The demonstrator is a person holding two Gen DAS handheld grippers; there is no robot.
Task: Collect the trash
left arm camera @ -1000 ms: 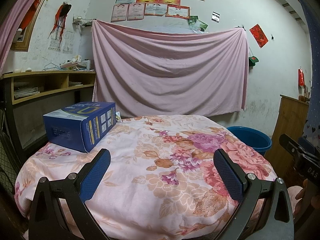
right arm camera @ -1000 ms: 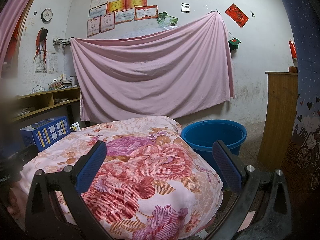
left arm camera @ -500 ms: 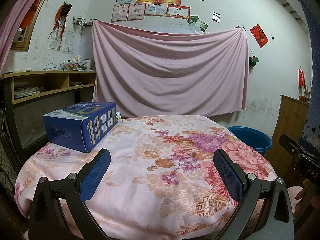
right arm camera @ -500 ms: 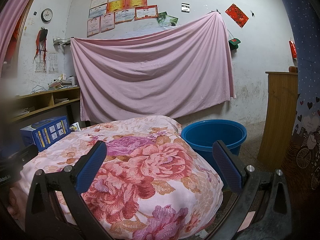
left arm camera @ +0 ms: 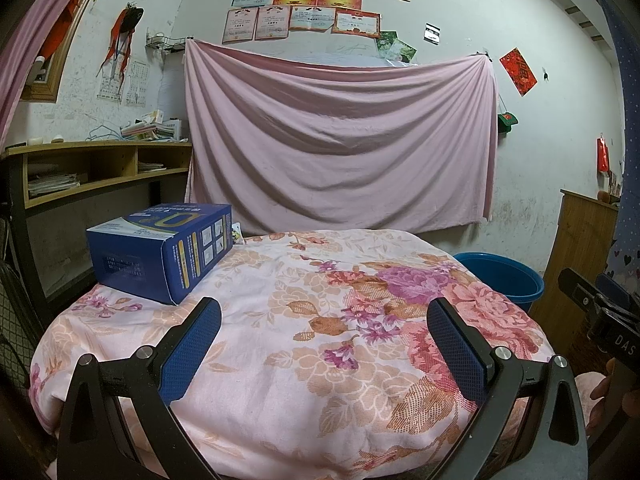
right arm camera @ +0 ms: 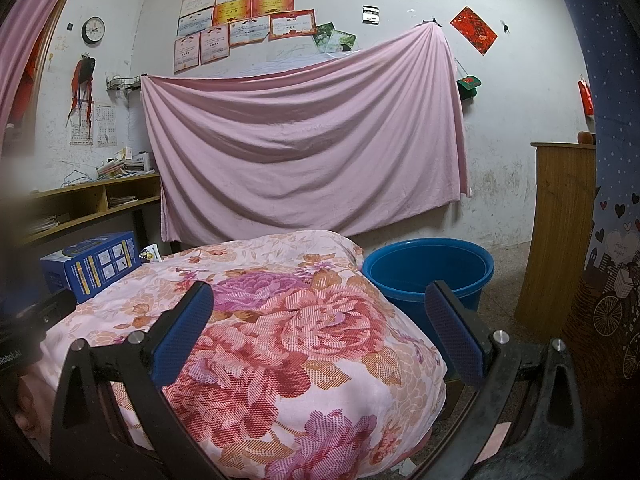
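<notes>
A blue cardboard box lies on the flowered cloth of the table at its far left; it also shows in the right wrist view. A small wrapper lies just behind the box, also in the right wrist view. A blue plastic tub stands on the floor right of the table, and its rim shows in the left wrist view. My left gripper is open and empty over the table's near edge. My right gripper is open and empty over the table's right part.
A pink sheet hangs on the back wall. A wooden shelf unit with papers stands at the left. A wooden cabinet stands at the right. A patterned blue curtain hangs at the far right.
</notes>
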